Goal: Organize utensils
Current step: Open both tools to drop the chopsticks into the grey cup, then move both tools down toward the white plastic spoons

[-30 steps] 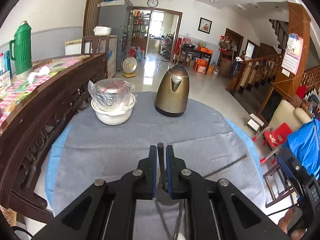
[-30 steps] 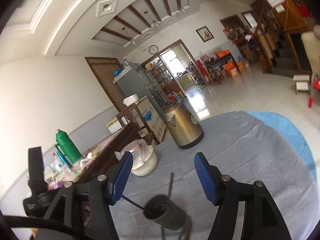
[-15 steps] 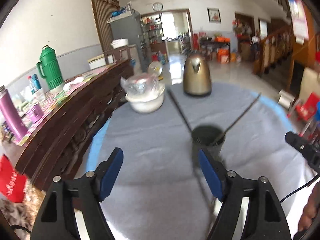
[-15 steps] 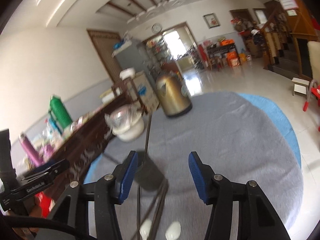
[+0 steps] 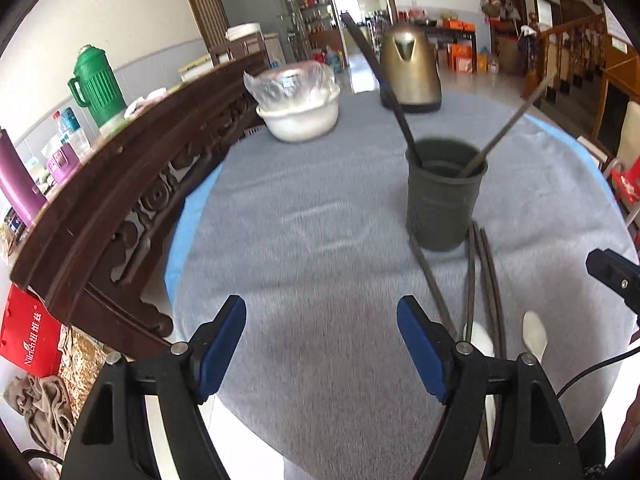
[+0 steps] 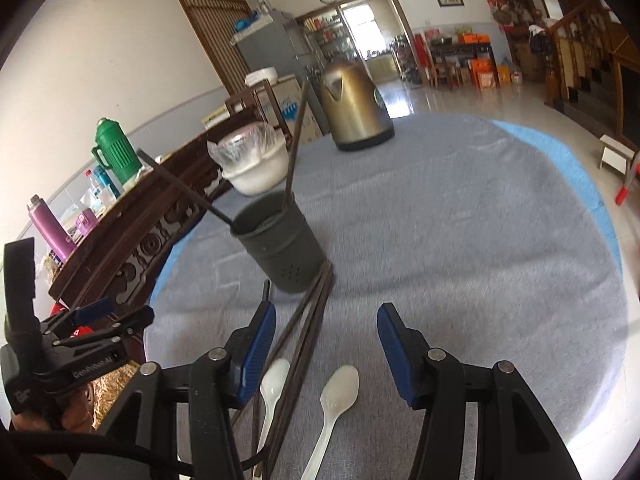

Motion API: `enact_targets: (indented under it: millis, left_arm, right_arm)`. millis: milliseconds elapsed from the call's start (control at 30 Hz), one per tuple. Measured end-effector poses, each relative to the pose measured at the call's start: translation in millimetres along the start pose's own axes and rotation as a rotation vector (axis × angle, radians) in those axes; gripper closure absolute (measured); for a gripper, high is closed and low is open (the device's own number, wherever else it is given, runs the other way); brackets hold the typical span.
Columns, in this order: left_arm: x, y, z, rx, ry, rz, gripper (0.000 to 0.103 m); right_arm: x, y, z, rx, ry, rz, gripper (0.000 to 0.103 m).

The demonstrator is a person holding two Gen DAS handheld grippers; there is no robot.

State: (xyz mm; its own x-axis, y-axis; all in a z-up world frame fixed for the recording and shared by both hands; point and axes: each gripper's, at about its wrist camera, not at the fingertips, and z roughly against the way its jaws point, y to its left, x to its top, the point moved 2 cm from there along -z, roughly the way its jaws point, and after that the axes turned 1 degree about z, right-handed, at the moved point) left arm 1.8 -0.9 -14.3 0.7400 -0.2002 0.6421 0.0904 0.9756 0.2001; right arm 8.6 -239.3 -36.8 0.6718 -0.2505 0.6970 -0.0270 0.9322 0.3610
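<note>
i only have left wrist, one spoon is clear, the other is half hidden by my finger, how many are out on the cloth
observer: two. The left spoon and the right spoon lie side by side, bowls toward the holder.
operator: right gripper open?
observer: yes. The right gripper is open, its jaws having just closed a little. It grips nothing, and loose chopsticks lie on the cloth under it.
operator: anything on the holder's side
observer: small holes near its base.

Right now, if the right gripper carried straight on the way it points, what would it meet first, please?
Probably the dark chopsticks and white spoons lying between the open right gripper's fingers, before the holder cup; depth is uncertain.
</note>
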Motion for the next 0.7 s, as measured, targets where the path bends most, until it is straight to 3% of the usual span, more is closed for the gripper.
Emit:
enact_targets:
  millis: [700]
  left_arm:
    - [-28,-46,-31,-0.078,0.120,-0.095,0.025]
  right_arm:
    - [-16,-8,-38,-0.025,0.151,0.025,0.046]
